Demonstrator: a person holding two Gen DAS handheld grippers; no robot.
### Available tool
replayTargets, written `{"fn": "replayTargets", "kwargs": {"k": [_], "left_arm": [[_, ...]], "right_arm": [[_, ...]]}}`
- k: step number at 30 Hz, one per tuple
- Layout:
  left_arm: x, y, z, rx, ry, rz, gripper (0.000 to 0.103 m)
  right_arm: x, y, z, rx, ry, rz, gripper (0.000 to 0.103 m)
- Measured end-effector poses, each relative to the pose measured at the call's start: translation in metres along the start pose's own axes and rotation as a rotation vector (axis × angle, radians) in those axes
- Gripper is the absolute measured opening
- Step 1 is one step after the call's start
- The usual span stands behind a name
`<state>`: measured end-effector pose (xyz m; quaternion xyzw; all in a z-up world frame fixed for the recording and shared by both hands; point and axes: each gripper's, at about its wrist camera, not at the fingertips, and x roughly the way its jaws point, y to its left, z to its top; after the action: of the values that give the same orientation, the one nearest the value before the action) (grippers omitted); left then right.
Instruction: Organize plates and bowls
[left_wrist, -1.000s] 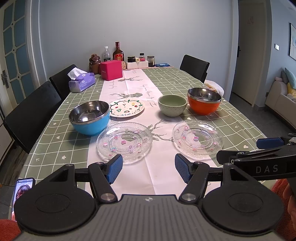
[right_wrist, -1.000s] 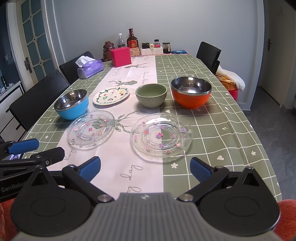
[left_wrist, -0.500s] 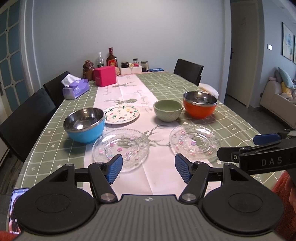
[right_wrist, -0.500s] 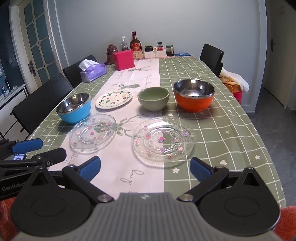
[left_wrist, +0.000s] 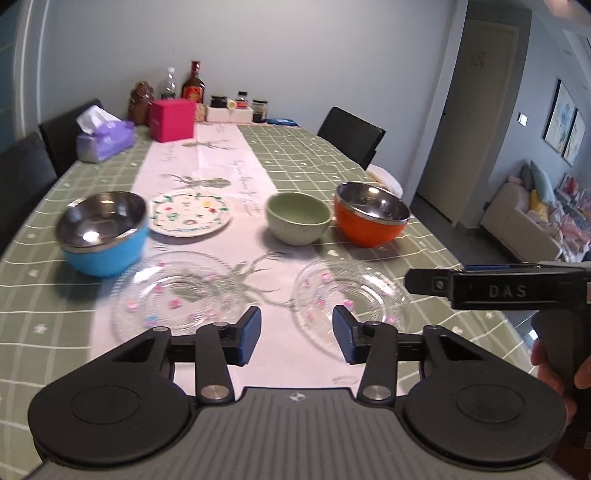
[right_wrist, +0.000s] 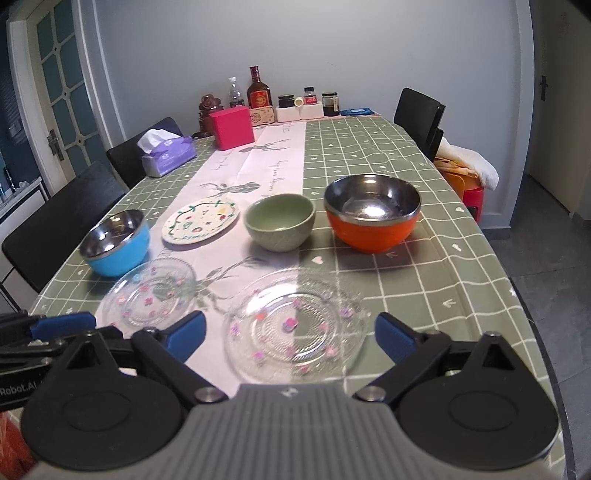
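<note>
Green checked tablecloth (right_wrist: 424, 258) w/ a pale pink runner (right_wrist: 273, 155) down the middle; we list what sits on it, near to far.

1. Clear glass plate w/ pink flower dots, right-hand one (right_wrist: 295, 328) – near edge of table, half on runner, half on green cloth. We see it between the fingers of the right gripper (right_wrist: 290, 336) but the blue pads aren't touching it; jaws wide & closing.
2. Clear glass plate w/ flower dots, left-hand one (left_wrist: 173, 295) – near edge, mostly on runner, just beside the blue bowl. Well apart from plate no. 1.
3. Left gripper (left_wrist: 295, 334) – jaws about half spread & closing, nothing between them; we see bare runner in the gap, one glass plate to each side.
4. Blue bowl w/ steel lining (left_wrist: 103, 232) – upright, on green cloth at left.
5. White ceramic plate w/ painted fruit & vine rim (left_wrist: 190, 214) – on runner, beyond the left glass plate.
6. Sage-green ceramic bowl (right_wrist: 280, 221) – upright, at runner's right edge.
7. Orange bowl w/ steel lining (right_wrist: 373, 214) – upright, just beside the green bowl, on green cloth.
8. Far end: purple tissue pack (right_wrist: 168, 153), magenta box (right_wrist: 232, 127), bottles & jars (right_wrist: 258, 92) by the wall.
9. Black chairs (right_wrist: 419, 110) around the table.
</note>
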<state>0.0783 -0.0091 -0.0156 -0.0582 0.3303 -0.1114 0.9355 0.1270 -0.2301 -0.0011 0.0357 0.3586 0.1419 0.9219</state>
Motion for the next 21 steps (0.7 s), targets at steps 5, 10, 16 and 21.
{"fn": "replayTargets", "kwargs": {"k": [5, 10, 16, 21], "left_arm": [[0.034, 0.002, 0.01, -0.077, 0.054, -0.029, 0.041], [0.071, 0.013, 0.017, -0.168, 0.117, -0.063, 0.029], [0.105, 0.024, 0.014, -0.239, 0.176, -0.073, 0.022], [0.119, 0.03, 0.009, -0.273, 0.199, -0.089, 0.011]], "right_arm": [[0.028, -0.02, 0.015, 0.004, 0.035, 0.003, 0.081], [0.062, -0.042, 0.022, 0.064, 0.137, -0.025, 0.063], [0.089, -0.067, 0.021, 0.166, 0.243, -0.023, 0.045], [0.099, -0.083, 0.02, 0.27, 0.29, 0.002, 0.035]]}}
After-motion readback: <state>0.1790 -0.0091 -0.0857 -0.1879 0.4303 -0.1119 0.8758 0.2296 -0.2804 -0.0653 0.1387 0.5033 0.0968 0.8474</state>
